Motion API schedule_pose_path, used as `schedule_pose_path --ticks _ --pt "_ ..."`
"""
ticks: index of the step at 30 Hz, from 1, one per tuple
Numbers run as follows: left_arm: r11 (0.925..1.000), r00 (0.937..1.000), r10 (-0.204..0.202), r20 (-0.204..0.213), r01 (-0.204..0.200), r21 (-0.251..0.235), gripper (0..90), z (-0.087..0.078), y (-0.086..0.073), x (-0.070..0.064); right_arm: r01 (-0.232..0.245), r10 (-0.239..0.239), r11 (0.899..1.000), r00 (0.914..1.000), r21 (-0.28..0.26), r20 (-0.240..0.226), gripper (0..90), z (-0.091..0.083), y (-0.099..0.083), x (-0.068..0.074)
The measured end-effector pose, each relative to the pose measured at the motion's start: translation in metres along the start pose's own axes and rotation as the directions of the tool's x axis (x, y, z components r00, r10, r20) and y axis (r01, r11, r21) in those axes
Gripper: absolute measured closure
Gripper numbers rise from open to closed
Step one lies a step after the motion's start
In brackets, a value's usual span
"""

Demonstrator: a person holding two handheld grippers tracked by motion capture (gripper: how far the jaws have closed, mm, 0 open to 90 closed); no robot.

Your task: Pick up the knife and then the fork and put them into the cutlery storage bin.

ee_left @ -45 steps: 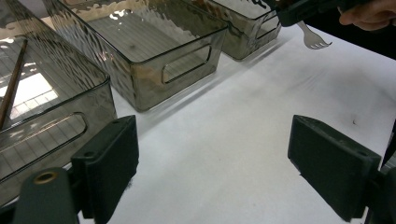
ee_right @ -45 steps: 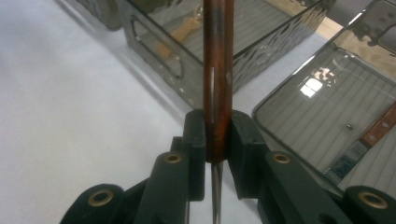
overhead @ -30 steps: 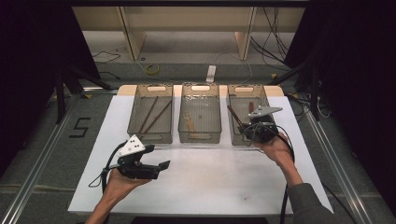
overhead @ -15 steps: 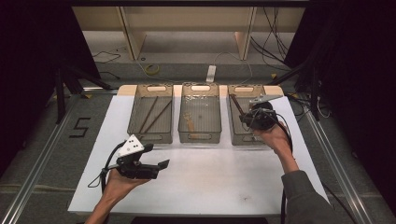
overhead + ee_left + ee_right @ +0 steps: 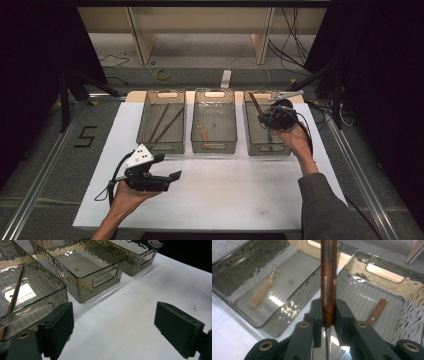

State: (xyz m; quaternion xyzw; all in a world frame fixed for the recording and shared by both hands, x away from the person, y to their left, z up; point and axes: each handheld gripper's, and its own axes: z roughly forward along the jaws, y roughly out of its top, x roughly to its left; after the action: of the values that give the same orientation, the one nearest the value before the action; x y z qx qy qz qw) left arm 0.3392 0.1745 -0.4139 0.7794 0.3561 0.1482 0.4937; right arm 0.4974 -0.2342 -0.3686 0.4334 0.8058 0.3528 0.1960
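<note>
Right gripper is pinching a knife by its wooden handle, held up over the right bin. Left gripper sits spread wide over the table, holding nothing. I'd keep the pinch firm and lift straight up so the blade clears the bin wall before swinging anywhere.

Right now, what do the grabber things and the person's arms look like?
Both are black, blocky tools. The left gripper carries a grey three-cornered plate on top, and a black cable loops from it. In its own view, its pads are flat, dark rectangles. The right gripper shows brass-coloured rivets on its arms. The right arm wears a grey sleeve.
</note>
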Motion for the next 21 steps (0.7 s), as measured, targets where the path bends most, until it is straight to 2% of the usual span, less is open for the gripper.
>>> schedule_pose_path --ticks 9,21 --pt "1.0 1.0 -0.003 0.005 0.003 0.007 15.5 0.001 0.0 0.0 -0.029 0.029 1.0 0.9995 0.012 0.015 78.5 0.007 0.011 -0.01" --pt "1.0 0.9999 -0.008 0.011 0.009 -0.005 15.5 0.001 0.0 0.001 -0.065 0.064 0.998 0.9975 0.026 0.031 78.4 0.021 0.016 -0.018"
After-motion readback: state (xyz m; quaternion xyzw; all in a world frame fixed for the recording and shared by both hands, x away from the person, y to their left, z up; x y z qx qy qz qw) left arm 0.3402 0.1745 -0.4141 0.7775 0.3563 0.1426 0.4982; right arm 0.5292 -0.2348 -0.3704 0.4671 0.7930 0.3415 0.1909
